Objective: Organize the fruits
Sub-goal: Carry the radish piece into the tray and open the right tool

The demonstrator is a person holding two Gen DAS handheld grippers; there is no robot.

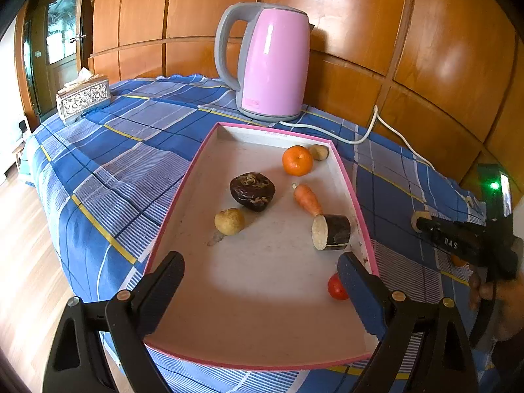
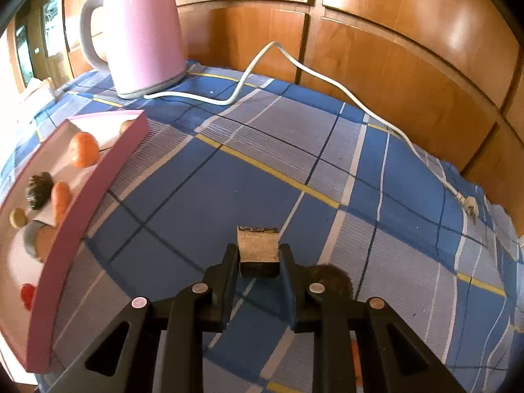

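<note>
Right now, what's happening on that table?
A person is sorting produce into a pink-rimmed tray using two handheld claws. The right claw is shut on a dark-skinned cut chunk out on the blue plaid cloth, beside the tray. The left claw hangs open over the tray's near end, holding nothing. Already inside the tray: an orange, a carrot, a dark round piece, another cut chunk and a small red fruit. A pink kettle stands behind.

Wood-panelled room, daylight from the left
Glossy orange-brown wall panels (image 1: 360, 16), pale wooden floor (image 1: 23, 262), glazed dark door (image 1: 59, 32), blue checked tablecloth (image 2: 262, 163)
</note>
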